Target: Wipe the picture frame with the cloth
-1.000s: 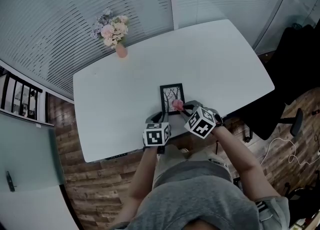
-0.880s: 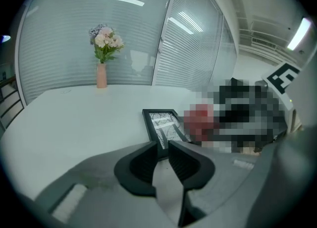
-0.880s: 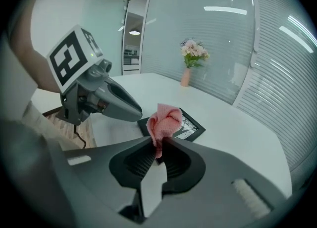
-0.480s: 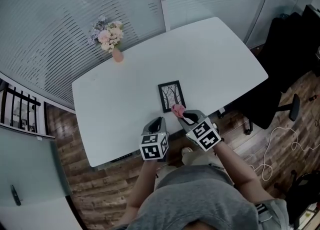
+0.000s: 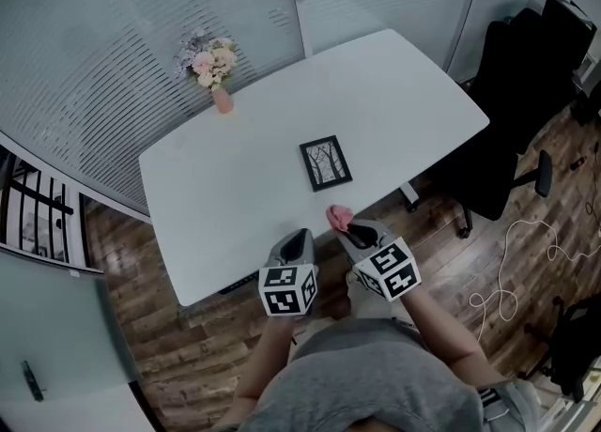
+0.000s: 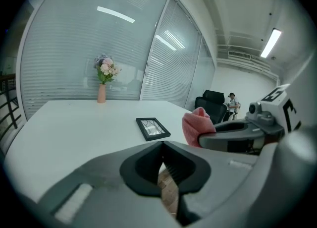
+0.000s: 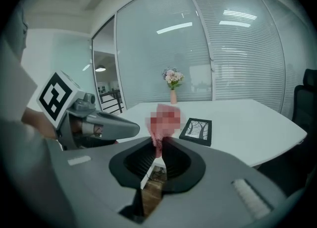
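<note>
Cloth (image 5: pixel 338 215) sits pinched in the right tongs (image 5: pixel 348 227); the left tongs (image 5: pixel 299 237) are pressed together, empty. The picture frame (image 5: pixel 326 162) lies flat on the surface (image 5: pixel 235 186), well ahead of both. Unheld, it may slide when wiped, or the cloth may slip free.

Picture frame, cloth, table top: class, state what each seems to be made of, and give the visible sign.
The picture frame: black, matte rim, either wood or plastic; the look leaves it open. The cloth: pink, soft fabric, bunched in rounded folds. The table top: white, smooth, with a faint sheen, likely laminate.
</note>
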`<state>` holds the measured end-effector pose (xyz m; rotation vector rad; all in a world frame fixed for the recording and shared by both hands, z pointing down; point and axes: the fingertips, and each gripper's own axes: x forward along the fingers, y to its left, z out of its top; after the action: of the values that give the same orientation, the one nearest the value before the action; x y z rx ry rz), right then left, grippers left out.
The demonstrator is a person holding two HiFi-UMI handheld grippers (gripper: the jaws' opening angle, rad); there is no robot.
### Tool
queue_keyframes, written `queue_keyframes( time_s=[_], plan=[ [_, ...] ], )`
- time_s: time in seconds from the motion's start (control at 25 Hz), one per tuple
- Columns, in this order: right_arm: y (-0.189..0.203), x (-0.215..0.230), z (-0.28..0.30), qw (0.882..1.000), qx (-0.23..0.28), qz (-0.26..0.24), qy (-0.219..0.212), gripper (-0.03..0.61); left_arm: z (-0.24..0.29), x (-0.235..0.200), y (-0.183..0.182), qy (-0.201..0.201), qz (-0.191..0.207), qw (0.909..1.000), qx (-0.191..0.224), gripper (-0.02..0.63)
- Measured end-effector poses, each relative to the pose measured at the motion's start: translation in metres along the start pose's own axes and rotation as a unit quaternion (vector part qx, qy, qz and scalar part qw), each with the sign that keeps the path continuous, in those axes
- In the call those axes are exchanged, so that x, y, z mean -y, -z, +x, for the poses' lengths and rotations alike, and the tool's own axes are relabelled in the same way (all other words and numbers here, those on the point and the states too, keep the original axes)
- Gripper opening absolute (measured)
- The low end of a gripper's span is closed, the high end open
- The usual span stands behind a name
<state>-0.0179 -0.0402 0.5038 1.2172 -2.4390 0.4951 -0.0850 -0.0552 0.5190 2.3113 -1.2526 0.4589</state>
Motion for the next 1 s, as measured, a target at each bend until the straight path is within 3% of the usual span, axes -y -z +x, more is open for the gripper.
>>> queue_keyframes(
  time_s=[0.72, 1.0],
  plan=[
    [0.027, -0.087, -0.059, 0.998, 0.039, 0.017, 0.044, 0.041, -0.090, 0.019, 0.058, 0.047, 0.011, 0.9988, -0.001, 0.002],
    [0.024, -0.094, -0.064, 0.997, 0.048, 0.023, 0.053, 0.035, -0.100, 0.021, 0.053, 0.052, 0.017, 0.9984, 0.006, 0.002]
  ],
)
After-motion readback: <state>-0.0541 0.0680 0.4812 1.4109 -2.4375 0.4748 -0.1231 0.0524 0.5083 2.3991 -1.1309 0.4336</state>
